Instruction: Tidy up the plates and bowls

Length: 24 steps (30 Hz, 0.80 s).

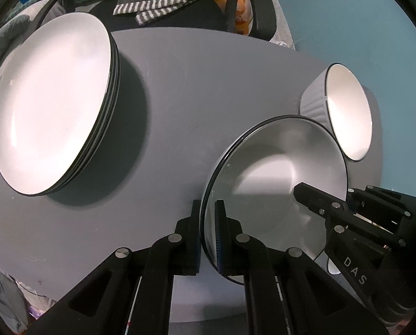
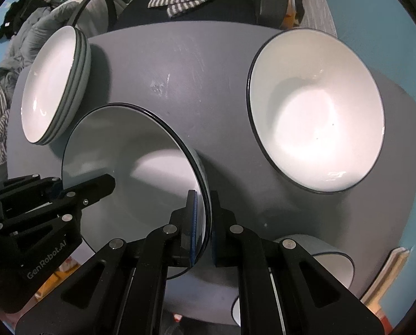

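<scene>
Both grippers clamp one bowl [image 1: 274, 184] by opposite rims: left gripper [image 1: 208, 234] pinches its left edge, right gripper [image 2: 203, 223] its right edge, pads tight on ceramic. Bowl hangs w/ grey table [image 1: 180, 83] beneath, between plate stack [image 1: 57, 103] to its left & a second bowl [image 2: 316, 111] to its right. Risks: thin-rim grips could slip if hands drift apart or tilt unevenly; glazed ceramic is slick. Dropping means chipping. Swinging right could clip second bowl, which sits near.

Both wrist views look steeply down, close over the grey table [image 1: 166, 89]. Shared: plate stack [image 1: 54, 103] at its left edge, and the near bowl [image 2: 129, 173].
</scene>
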Each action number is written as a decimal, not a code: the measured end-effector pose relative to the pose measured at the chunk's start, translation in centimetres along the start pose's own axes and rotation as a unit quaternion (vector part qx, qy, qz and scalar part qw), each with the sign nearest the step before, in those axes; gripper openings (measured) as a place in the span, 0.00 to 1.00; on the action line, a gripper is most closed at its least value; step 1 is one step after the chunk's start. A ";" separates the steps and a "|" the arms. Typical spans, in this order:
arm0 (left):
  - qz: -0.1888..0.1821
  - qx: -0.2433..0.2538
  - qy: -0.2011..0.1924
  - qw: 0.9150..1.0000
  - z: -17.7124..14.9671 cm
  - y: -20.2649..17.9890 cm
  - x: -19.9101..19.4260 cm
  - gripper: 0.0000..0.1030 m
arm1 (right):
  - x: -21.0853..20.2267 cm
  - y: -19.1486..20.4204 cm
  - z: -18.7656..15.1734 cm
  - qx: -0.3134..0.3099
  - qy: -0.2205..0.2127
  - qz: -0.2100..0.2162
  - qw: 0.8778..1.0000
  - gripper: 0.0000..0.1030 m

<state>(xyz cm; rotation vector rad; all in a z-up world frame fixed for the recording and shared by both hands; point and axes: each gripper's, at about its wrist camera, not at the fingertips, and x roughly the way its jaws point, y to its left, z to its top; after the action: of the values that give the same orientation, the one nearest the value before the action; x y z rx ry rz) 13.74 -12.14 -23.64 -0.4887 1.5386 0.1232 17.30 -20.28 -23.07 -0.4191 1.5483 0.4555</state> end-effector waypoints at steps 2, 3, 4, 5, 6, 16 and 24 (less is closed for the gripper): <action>-0.002 0.004 0.000 1.000 0.0 -0.2 -0.3 0.07 | -0.3 0.0 0.0 0.001 0.001 -0.002 1.000 0.07; -0.004 0.008 -0.001 1.000 0.0 -0.4 -0.6 0.07 | -0.5 -0.1 0.0 0.001 0.000 -0.003 1.000 0.07; -0.005 0.011 -0.003 1.000 0.0 -0.5 -0.8 0.07 | -0.9 -0.2 0.0 0.002 0.000 -0.004 1.000 0.07; -0.006 0.013 -0.004 1.000 0.1 -0.5 -1.2 0.07 | -1.2 -0.3 0.1 0.003 0.000 -0.004 1.000 0.07; -0.008 0.014 -0.004 1.000 0.2 -0.6 -1.6 0.07 | -1.6 -0.4 0.1 0.004 -0.002 -0.003 1.000 0.07; -0.008 0.037 -0.020 0.999 1.3 -2.7 -4.9 0.07 | -4.5 -1.4 0.2 0.011 -0.015 -0.007 1.000 0.07; -0.016 0.052 -0.029 0.998 1.7 -3.8 -5.4 0.07 | -6.3 -2.8 0.3 0.026 -0.028 -0.005 0.999 0.07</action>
<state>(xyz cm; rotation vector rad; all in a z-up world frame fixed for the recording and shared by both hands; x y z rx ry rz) 16.47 -13.73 -17.57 -0.4228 1.4727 0.0322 19.18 -22.63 -16.88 -0.3722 1.4997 0.4149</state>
